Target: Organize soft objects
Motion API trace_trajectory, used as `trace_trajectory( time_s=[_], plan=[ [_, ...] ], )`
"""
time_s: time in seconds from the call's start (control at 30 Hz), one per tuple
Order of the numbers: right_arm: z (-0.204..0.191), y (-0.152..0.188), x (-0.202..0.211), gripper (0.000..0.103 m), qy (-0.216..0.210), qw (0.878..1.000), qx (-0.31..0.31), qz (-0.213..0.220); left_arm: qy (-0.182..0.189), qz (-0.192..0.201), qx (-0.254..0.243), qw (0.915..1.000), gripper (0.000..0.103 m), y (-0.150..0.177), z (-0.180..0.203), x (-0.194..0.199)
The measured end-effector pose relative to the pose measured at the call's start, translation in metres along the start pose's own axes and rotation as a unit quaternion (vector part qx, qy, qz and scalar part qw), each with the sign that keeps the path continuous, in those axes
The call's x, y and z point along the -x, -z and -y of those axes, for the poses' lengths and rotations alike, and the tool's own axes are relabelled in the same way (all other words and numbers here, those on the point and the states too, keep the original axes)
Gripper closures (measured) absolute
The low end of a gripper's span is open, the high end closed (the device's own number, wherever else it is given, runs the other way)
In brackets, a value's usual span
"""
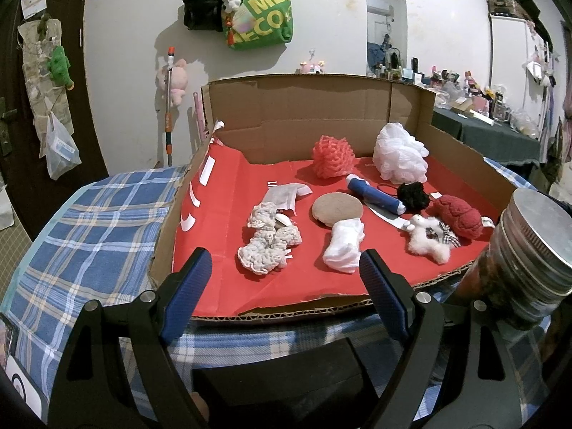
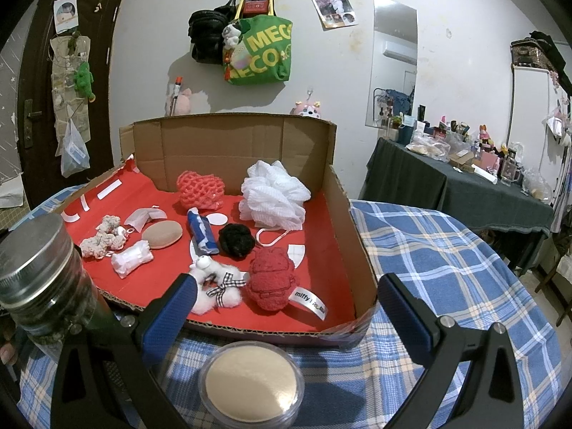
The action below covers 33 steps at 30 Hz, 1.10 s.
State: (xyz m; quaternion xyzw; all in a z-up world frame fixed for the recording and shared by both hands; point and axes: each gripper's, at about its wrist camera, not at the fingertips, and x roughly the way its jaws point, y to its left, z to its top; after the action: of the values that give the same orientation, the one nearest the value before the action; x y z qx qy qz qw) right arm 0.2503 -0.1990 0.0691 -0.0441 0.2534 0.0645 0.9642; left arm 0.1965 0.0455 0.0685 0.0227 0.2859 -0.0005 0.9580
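Waiting with both jaws wide and empty: left gripper [image 1: 282, 286] facing the white sock roll [image 1: 344, 246], lying long-ways away from it; right gripper [image 2: 286, 311] nearer the red plush [image 2: 271, 279]

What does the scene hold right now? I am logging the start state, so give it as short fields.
surface: blue plaid cloth
container: open cardboard tray with red lining
soft items in tray: white mesh pouf, coral net ball, red plush, black scrunchie
left tool: open, empty
right tool: open, empty
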Motion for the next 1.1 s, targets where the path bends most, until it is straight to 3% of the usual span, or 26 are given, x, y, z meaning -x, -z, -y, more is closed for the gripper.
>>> trace_trajectory(
  time_s=[0.53,0.73,0.9,1.1],
  plan=[
    [0.014,-0.003,0.011,0.000,0.009,1.000,-0.026,0.013,-0.001,0.013,-0.002,0.9999,0.018,-0.002,0.004,0.020],
    [0.027,-0.016,0.054,0.000,-0.005,0.999,-0.045,0.028,0.016,0.021,0.021,0.9994,0.018,-0.006,0.004,0.060],
    [0.023,-0.019,0.098,0.000,0.003,0.999,-0.024,0.040,0.023,0.031,0.017,0.9991,0.018,0.000,0.014,0.107],
    [0.011,0.001,0.133,0.000,-0.016,1.000,-0.016,0.018,0.038,0.005,0.014,0.9992,0.018,0.017,0.019,0.139]
  ],
)
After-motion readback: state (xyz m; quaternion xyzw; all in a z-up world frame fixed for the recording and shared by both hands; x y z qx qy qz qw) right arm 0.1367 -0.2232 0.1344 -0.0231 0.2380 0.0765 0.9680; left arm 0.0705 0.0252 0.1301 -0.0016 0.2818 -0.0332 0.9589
